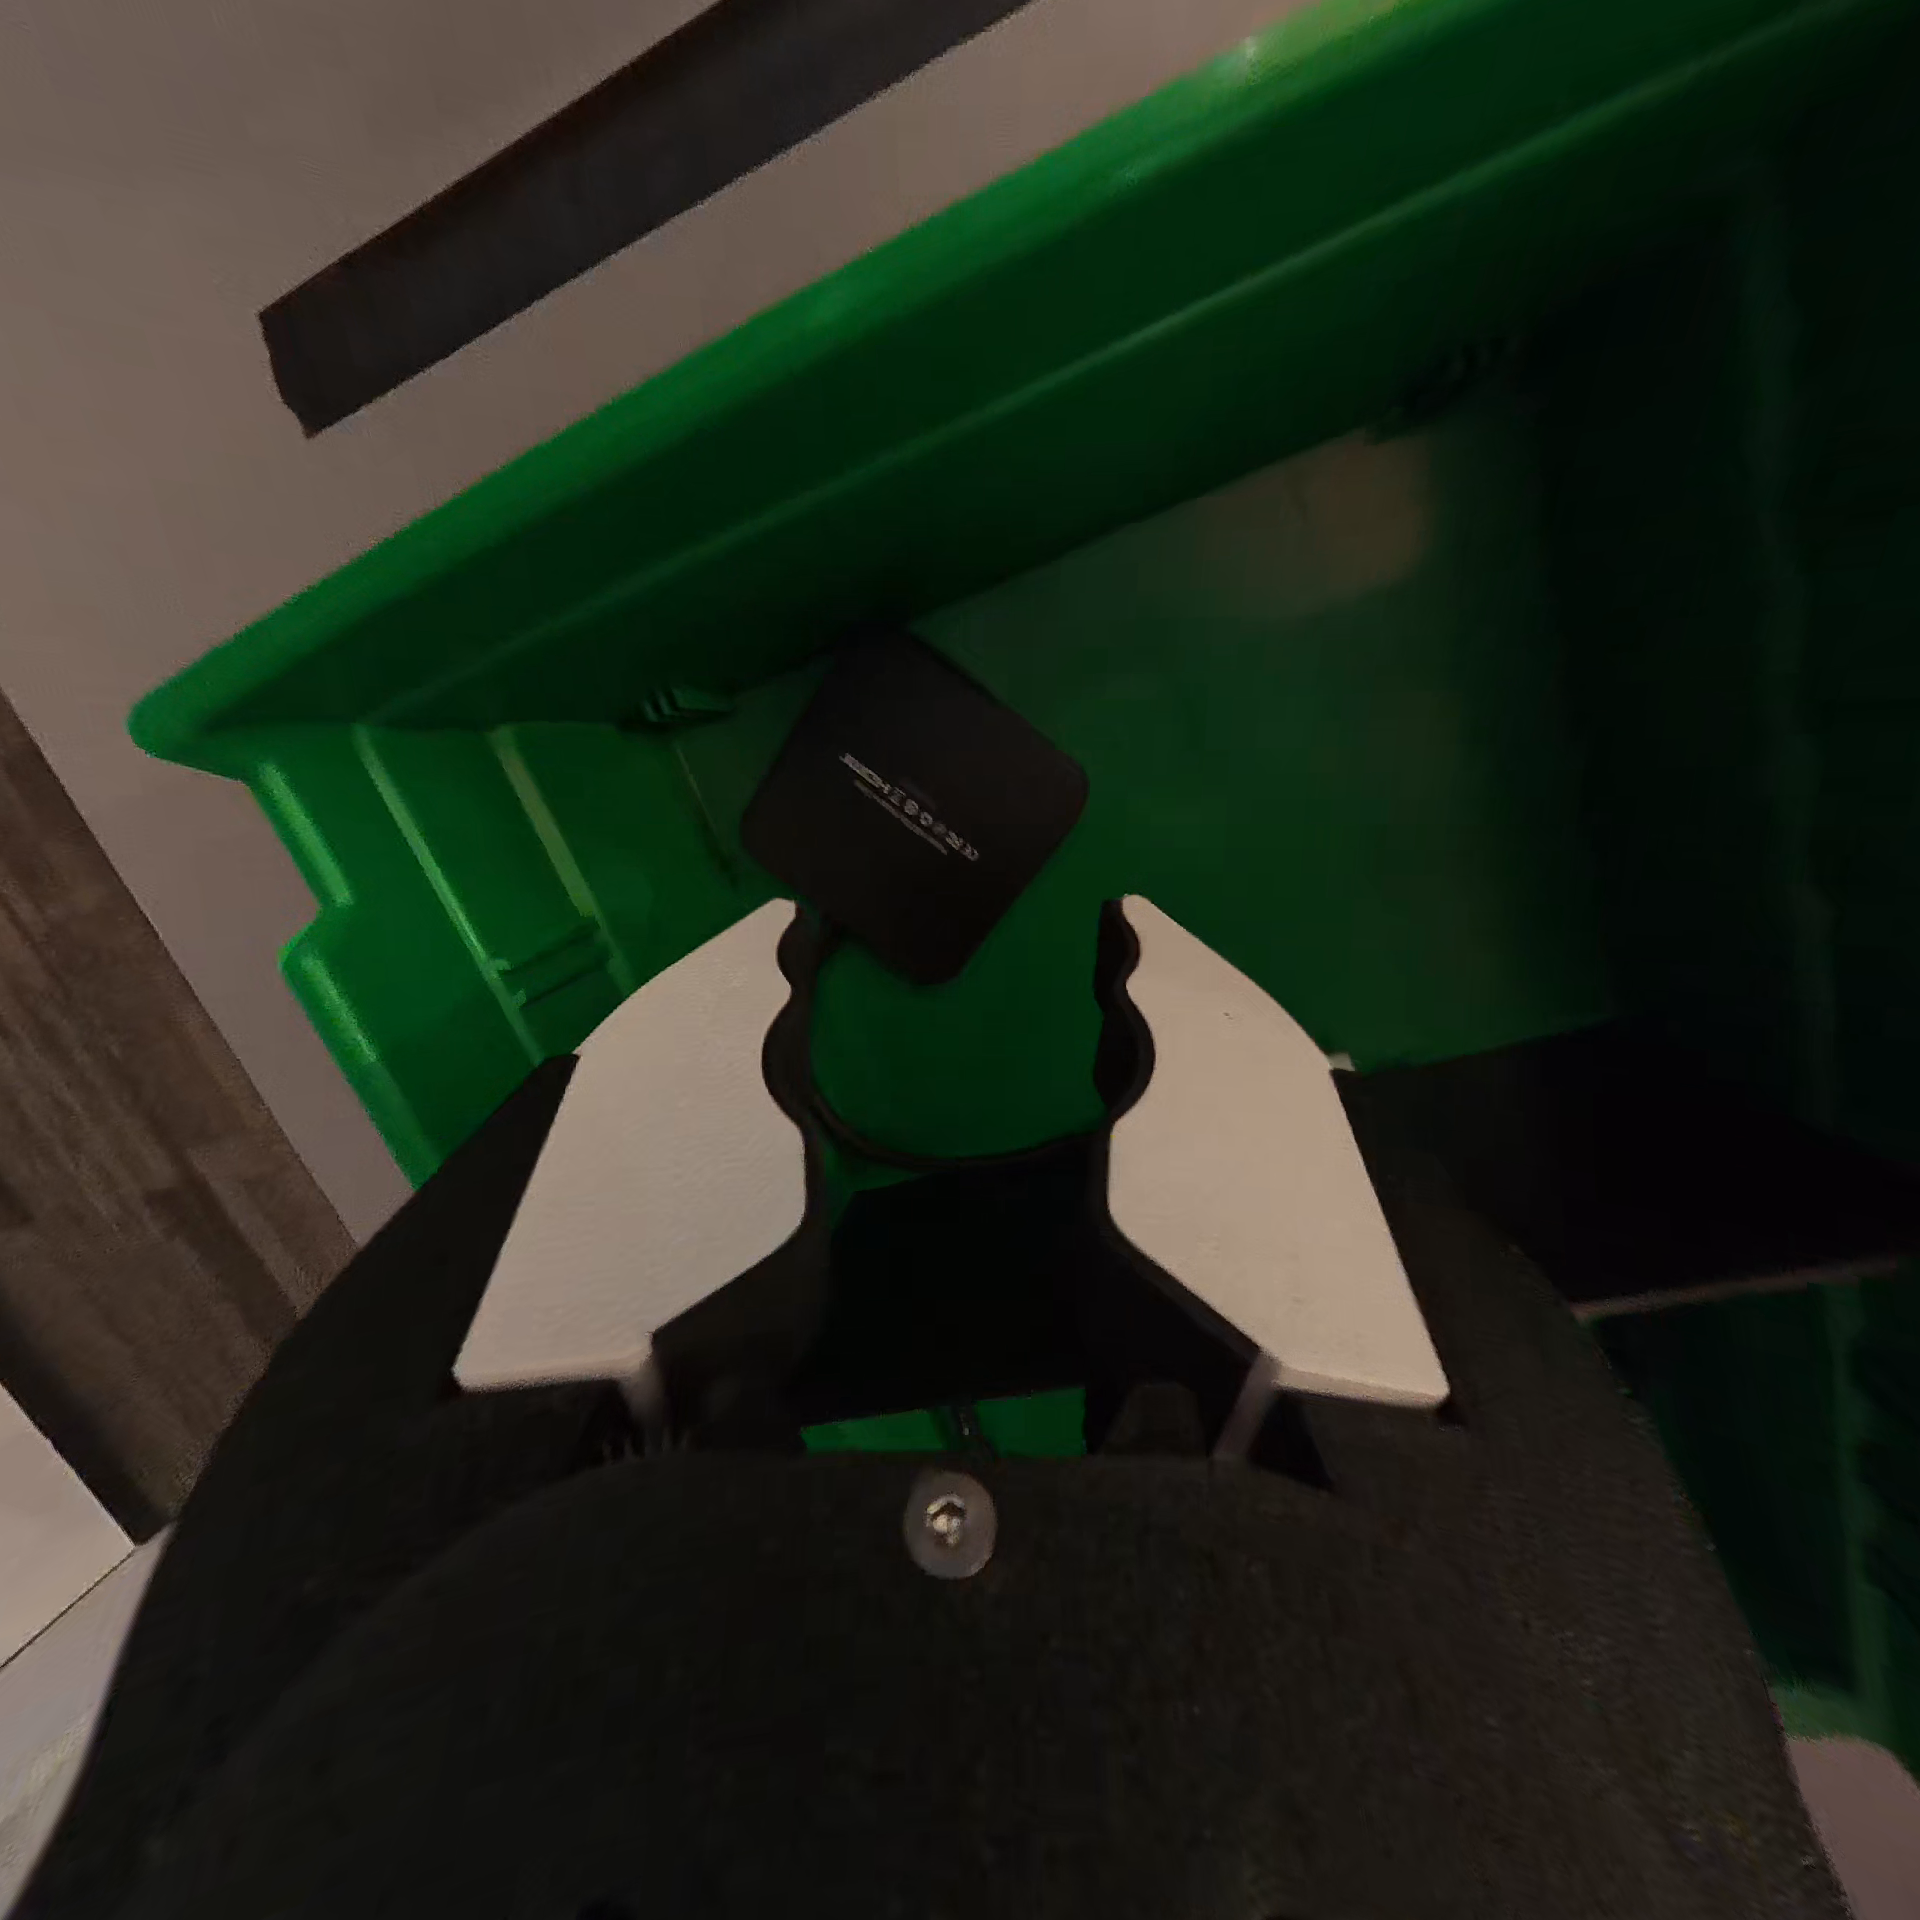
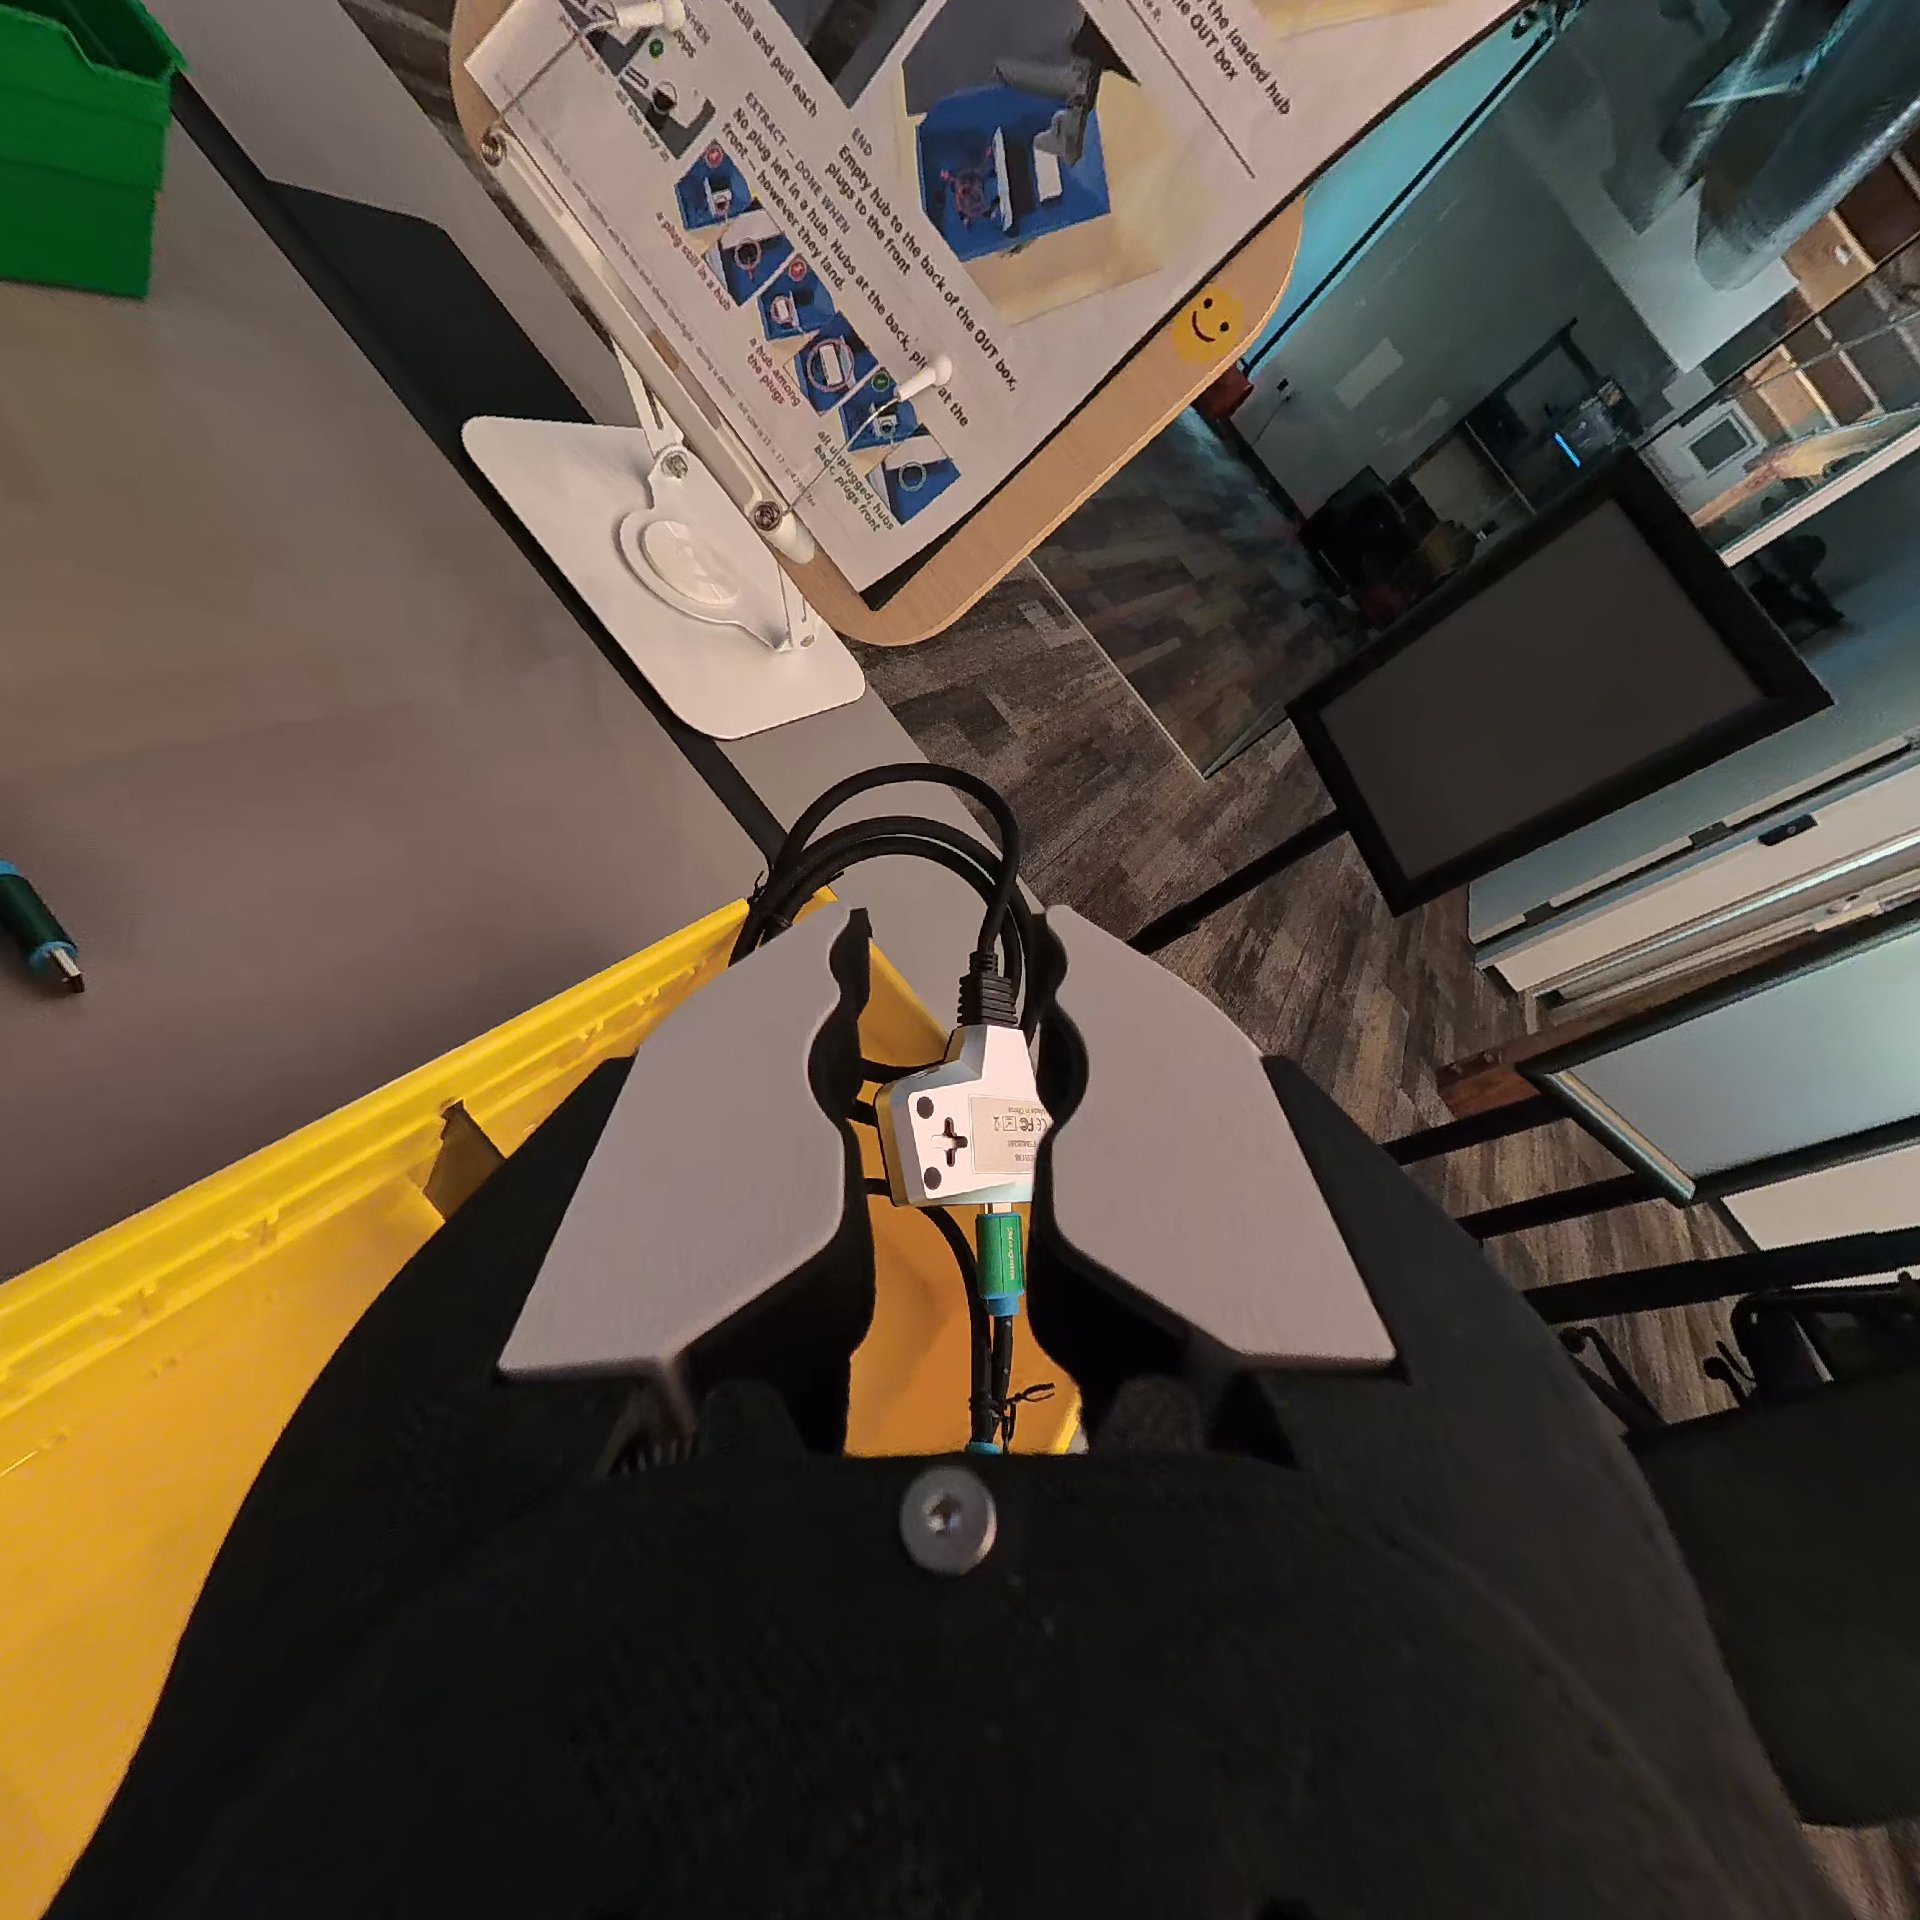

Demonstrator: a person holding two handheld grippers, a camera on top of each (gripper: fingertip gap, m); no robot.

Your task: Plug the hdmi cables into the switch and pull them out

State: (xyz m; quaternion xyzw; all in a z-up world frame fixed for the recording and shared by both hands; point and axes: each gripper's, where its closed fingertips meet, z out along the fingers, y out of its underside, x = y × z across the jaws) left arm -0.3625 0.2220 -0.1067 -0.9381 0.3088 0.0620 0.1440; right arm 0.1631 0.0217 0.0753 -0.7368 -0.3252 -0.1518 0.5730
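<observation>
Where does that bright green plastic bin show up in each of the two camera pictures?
Left wrist view: the green bin fills the middle and right, just beyond the open left gripper.
Right wrist view: only a corner of it, far off at the top left.
Shared landmark: the grey tabletop it stands on, seen at upper left in the left wrist view.

The green bin [image 1: 1039, 436] is glossy moulded plastic with ribbed walls; inside lies a matt black square device [image 1: 914, 805] with rounded corners. The yellow bin [image 2: 208, 1299] has the same shiny plastic. The switch [image 2: 961, 1127] looks like pale satin plastic or metal, its cables [image 2: 904, 821] matt black rubber. The plug [image 2: 1003, 1262] has a green metallic sheen. Each gripper's body is rough matt black, its fingers [image 2: 707, 1143] smooth grey. The worktop [image 2: 260, 623] is matt grey.
</observation>
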